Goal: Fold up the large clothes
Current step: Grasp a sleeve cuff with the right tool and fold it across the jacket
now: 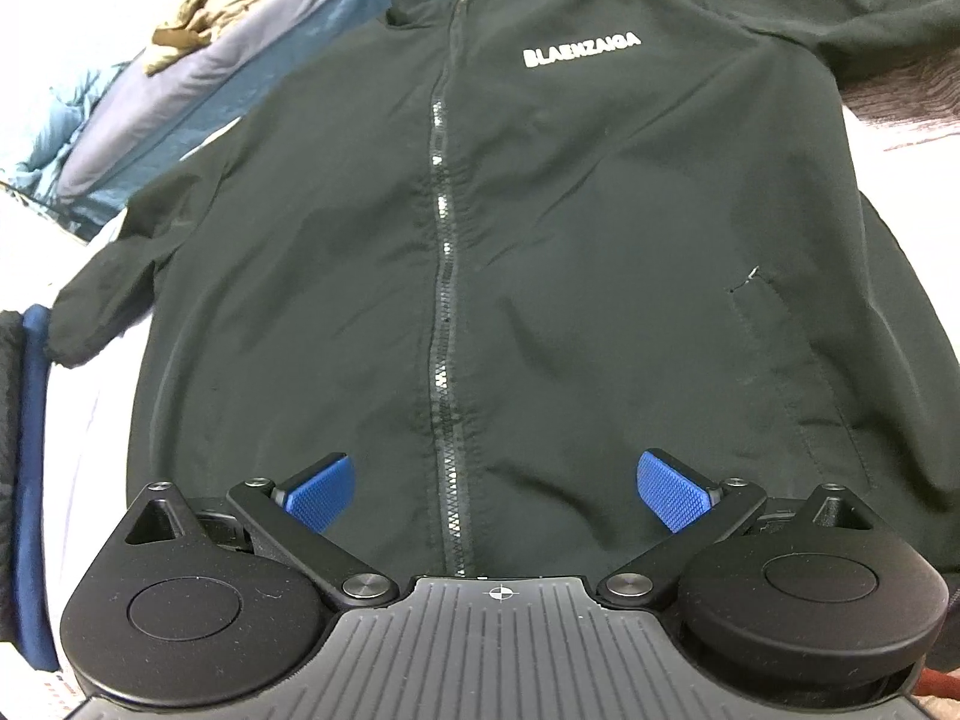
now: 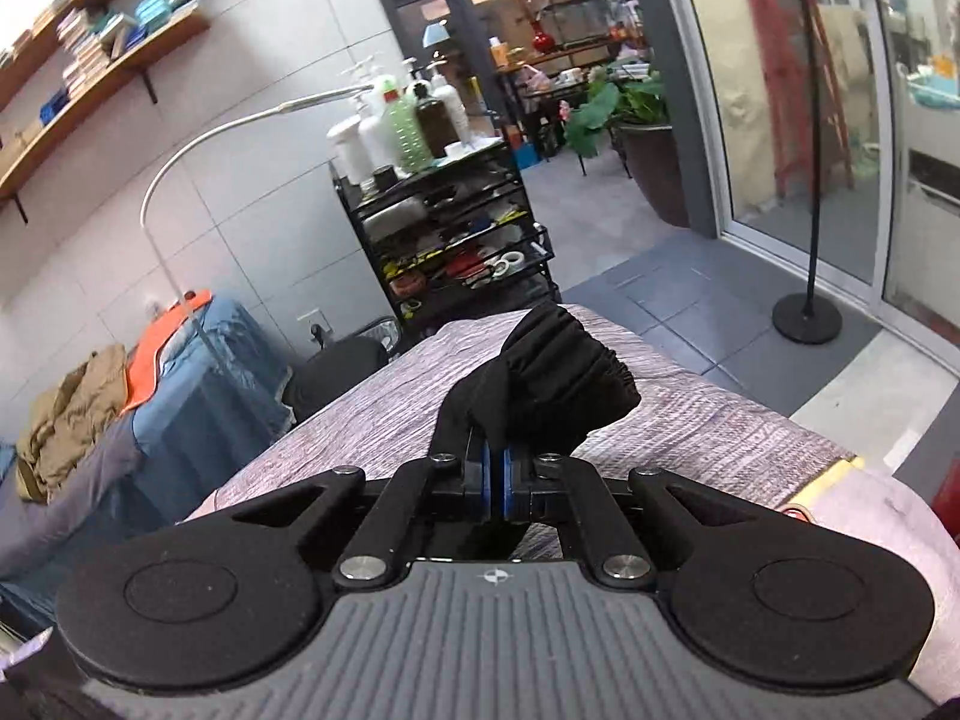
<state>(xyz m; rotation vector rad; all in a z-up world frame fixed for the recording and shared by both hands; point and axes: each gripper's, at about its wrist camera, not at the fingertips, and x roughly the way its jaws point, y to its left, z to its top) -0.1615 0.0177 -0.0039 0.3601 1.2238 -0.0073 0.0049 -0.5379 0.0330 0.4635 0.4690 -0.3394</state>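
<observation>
The left claw [image 1: 495, 495] points steeply down over the black zip-up jacket with white lettering [image 1: 540, 240], its blue pads [image 1: 318, 495] spread wide. The jacket lies flat on the bed, front up, its zipper [image 1: 444, 276] running away toward the collar. The right claw [image 2: 497, 483] is pressed together, pinching the jacket's black elastic sleeve cuff [image 2: 558, 372] above the grey striped bedcover [image 2: 690, 438].

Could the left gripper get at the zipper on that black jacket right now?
Probably yes. The left gripper is above the jacket, its blue fingers spread wide with nothing between them, and the zipper runs bare between them, uncovered by anything.
</observation>
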